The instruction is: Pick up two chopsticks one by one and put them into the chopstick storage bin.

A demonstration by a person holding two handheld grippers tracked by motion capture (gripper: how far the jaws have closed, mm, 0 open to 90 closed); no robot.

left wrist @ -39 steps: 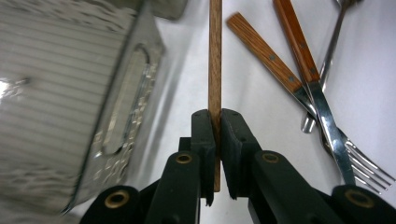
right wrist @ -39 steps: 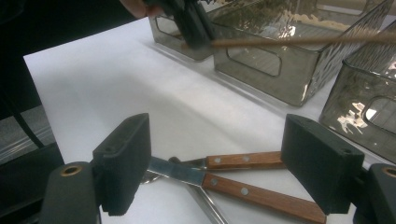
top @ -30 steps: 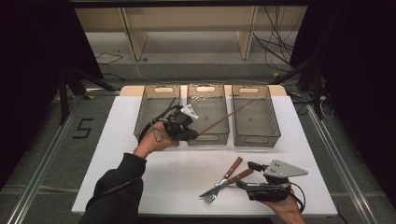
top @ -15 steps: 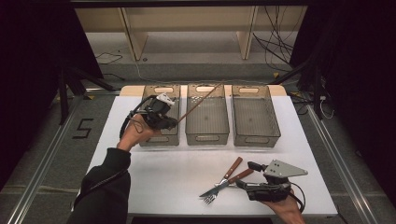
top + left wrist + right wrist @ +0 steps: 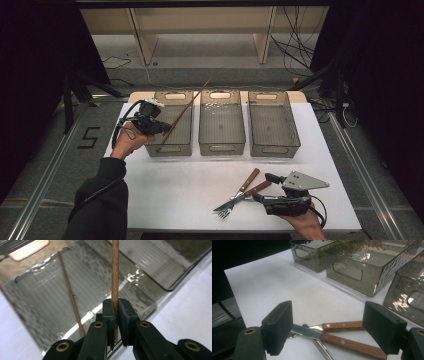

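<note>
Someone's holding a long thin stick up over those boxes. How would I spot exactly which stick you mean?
Find the white table and its row of three smoky clear bins; go to the left bin. The chopstick slants over it, pinched in the left tongs. Unlike the second chopstick lying inside that bin, this one is held up in the air.

Left hand-held gripper (image 5: pixel 162 128) with chopstick (image 5: pixel 186 111) now leftward, over the left bin (image 5: pixel 172 148).
</note>
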